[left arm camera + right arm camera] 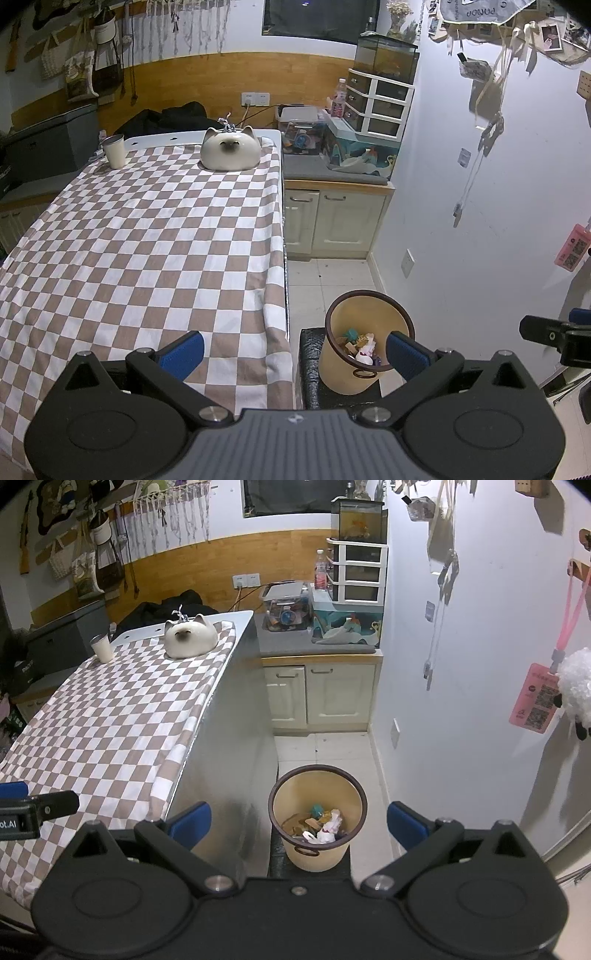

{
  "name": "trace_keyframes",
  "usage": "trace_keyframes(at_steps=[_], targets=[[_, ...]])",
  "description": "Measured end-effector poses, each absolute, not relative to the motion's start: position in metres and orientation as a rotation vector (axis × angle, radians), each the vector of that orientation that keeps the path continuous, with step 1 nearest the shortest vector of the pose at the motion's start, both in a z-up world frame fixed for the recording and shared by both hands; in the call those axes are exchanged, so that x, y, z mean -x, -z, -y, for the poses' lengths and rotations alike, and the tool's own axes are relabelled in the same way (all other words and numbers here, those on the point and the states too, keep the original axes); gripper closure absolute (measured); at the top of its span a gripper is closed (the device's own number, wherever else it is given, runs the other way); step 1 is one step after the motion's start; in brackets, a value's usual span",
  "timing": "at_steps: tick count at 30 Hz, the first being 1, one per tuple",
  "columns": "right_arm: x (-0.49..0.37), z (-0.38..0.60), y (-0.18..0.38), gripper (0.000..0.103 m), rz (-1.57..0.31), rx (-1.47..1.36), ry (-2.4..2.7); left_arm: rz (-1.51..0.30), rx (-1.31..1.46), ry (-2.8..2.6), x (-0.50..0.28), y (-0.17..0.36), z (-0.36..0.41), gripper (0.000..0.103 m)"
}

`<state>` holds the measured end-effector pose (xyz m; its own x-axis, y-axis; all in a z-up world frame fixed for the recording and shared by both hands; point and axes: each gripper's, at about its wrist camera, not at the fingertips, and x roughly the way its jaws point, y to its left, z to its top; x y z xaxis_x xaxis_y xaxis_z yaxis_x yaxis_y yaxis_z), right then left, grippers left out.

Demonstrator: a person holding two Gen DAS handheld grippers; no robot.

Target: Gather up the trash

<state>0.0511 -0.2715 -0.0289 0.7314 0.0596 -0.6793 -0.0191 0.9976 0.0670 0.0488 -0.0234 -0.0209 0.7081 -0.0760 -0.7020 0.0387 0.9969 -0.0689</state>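
At the bottom of each view, the left gripper [293, 352] and the right gripper [299, 821] stand wide open, holding nothing. Between the right one's blue pads [404, 821] sits the tan wastebasket [317, 812] on the tiled floor [325, 747], trash [319, 825] piled inside. Left of it, a checkered tablecloth [147, 240] covers the table; at its far end rest a cat-shaped ceramic dish [231, 149] and a cup [114, 149]. Cream cabinets [321, 694] stand against the wall in the upper middle.

Our left gripper [293, 350]: fingers wide apart, empty.
Trash bin [369, 341]: at our 5 o'clock, holding scraps.
Cat dish [231, 149]: 12 o'clock.
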Motion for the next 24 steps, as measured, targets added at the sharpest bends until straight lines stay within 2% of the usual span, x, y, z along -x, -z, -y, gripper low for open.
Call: trace_keyframes(at_steps=[24], targets=[[-0.0508, 0.2743, 0.0288, 0.001, -0.752, -0.052, -0.046, -0.781, 0.047, 0.061, -0.0491, 0.0201, 0.0215, 0.0]])
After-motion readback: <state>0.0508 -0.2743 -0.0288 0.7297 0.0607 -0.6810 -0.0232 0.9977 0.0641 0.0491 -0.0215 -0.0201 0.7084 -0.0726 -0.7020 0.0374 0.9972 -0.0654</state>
